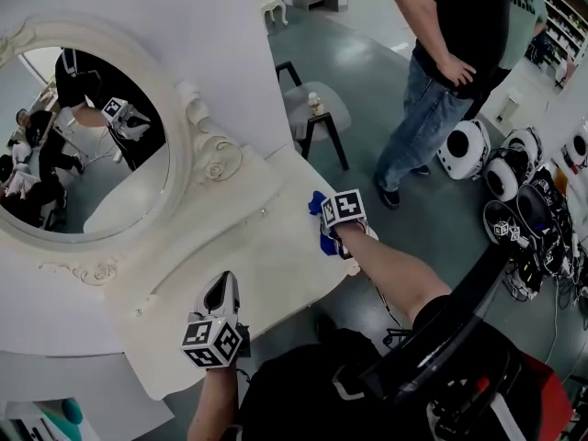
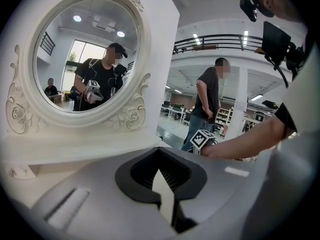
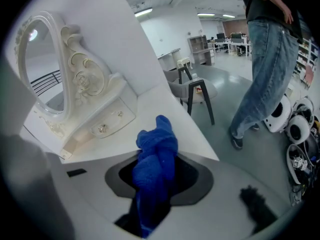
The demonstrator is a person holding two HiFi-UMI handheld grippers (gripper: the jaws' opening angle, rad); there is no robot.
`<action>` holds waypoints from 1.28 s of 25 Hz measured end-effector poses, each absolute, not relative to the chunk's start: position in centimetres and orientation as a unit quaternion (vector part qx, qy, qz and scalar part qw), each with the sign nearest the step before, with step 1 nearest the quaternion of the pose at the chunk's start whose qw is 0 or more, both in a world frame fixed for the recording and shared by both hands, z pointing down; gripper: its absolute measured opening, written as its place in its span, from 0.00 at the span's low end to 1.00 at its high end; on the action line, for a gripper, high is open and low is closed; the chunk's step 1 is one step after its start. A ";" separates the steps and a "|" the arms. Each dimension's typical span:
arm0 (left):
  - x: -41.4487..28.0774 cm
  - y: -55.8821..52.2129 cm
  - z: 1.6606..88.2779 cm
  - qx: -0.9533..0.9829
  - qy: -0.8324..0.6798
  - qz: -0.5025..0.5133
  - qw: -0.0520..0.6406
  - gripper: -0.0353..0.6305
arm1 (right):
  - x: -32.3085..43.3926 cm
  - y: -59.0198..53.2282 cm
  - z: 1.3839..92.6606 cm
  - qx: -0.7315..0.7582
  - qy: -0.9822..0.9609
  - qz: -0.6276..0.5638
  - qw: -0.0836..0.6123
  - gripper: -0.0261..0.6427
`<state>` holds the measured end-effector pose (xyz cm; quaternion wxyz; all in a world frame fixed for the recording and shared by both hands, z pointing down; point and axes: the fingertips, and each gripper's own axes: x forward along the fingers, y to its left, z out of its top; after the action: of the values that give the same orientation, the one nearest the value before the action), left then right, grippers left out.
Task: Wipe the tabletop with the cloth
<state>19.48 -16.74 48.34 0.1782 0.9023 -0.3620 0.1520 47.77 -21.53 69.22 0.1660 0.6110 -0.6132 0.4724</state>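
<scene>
R gripper (image 3: 156, 194) jaws clamped on the blue cloth (image 3: 157, 151), at the surface's (image 1: 230, 246) 3 o'clock edge. L gripper (image 2: 167, 199) jaws narrow, empty afaict. Wiping step; next: press cloth down, sweep toward 9 o'clock.

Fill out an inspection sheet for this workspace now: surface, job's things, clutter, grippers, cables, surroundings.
Surface: white tabletop below an oval mirror; no stains visible.
Job's things: blue cloth, bunched, at the tabletop's right edge.
Clutter: nothing seen on the tabletop.
Grippers: right gripper has its jaws shut on the cloth; left gripper has its jaws slightly apart with nothing between them, over the front edge.
Cables: loose cables on the floor at right.
Surroundings: standing person, small side table, round white devices on the floor.
</scene>
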 end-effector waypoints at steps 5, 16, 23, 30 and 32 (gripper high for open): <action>19.7 -16.4 48.4 0.902 -0.363 0.153 0.180 0.06 | 50.8 -21.5 69.3 0.629 -0.597 0.466 0.177 0.24; 16.1 -16.7 48.3 0.897 -0.375 0.141 0.184 0.06 | 53.0 -21.9 66.9 0.664 -0.582 0.436 0.172 0.24; 8.8 -16.0 48.2 0.891 -0.393 0.117 0.193 0.06 | 40.4 -22.2 60.0 0.617 -0.663 0.400 0.137 0.24; -3.8 -14.0 48.7 0.860 -0.456 0.096 0.211 0.06 | 17.0 -20.2 55.9 0.476 -0.772 0.397 0.142 0.24; -8.0 -13.2 48.8 0.847 -0.479 0.088 0.214 0.06 | 9.9 -19.1 55.5 0.429 -0.796 0.401 0.147 0.24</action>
<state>-7.98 -13.16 48.83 0.2138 0.8467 -0.4792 0.0883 9.85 -19.14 55.49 0.1475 0.4290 -0.7960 0.4007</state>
